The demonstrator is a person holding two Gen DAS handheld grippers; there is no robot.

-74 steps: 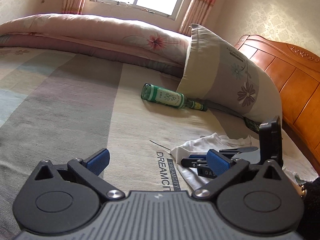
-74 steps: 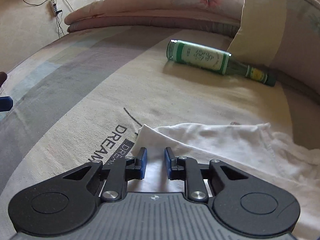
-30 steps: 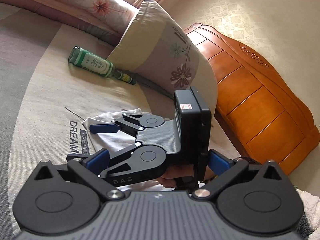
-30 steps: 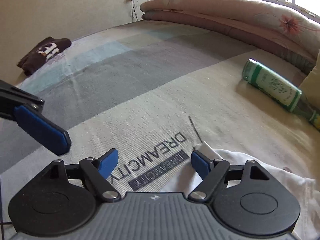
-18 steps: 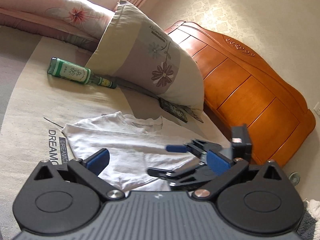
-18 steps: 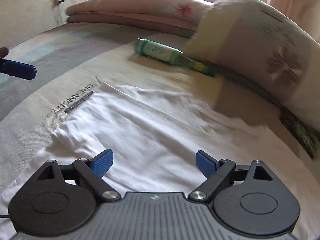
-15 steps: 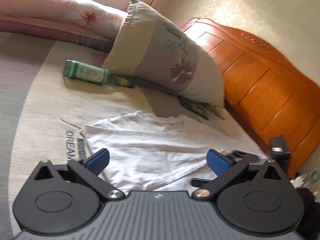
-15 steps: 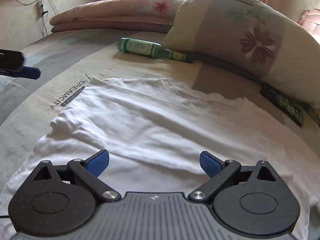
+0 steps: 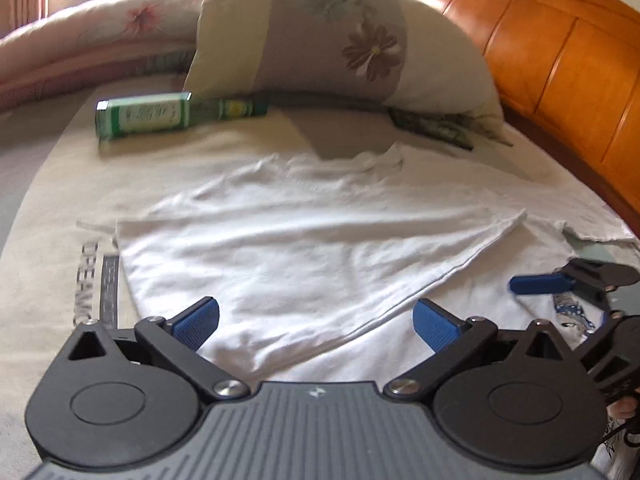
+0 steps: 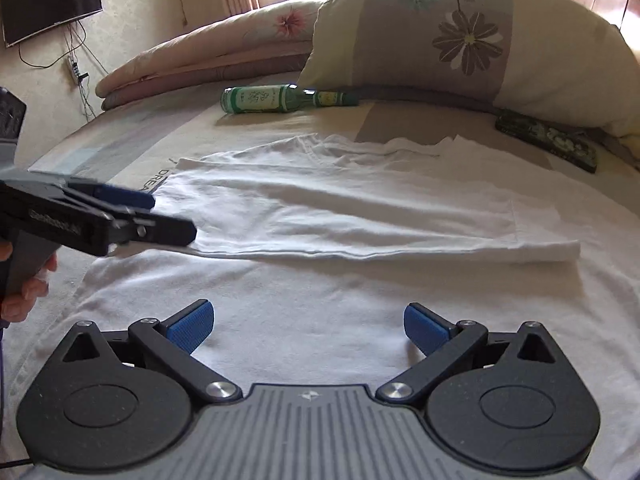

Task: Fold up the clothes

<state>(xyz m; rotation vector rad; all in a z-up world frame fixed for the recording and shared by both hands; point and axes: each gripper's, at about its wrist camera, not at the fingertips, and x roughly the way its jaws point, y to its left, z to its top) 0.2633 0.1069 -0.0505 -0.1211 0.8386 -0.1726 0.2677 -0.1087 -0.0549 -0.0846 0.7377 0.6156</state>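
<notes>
A white T-shirt [image 10: 352,216] lies spread across the bed [image 10: 120,144], filling the middle of both views, with one side folded over the body so that a long doubled edge runs across the centre of the right wrist view. Two and a half seconds ago it was a crumpled heap beside the printed lettering on the sheet; now it is laid out flat and wide. The right claw [image 10: 309,326] stands fully open above the near part of the shirt, nothing between its blue pads — in the earliest picture it was nearly closed over the cloth, and a second ago it was only partly apart. The left claw [image 9: 316,320] is likewise wide open and empty, hanging over the shirt's lower left area; in the right wrist view it reaches in from the left edge of the frame, held by a hand [image 10: 24,280]. A green bottle [image 10: 280,98] lies on its side at the upper middle, just in front of a flowered pillow [image 10: 472,40], both where they lay earlier. A wooden headboard [image 9: 560,52] fills the upper right of the left wrist view.
</notes>
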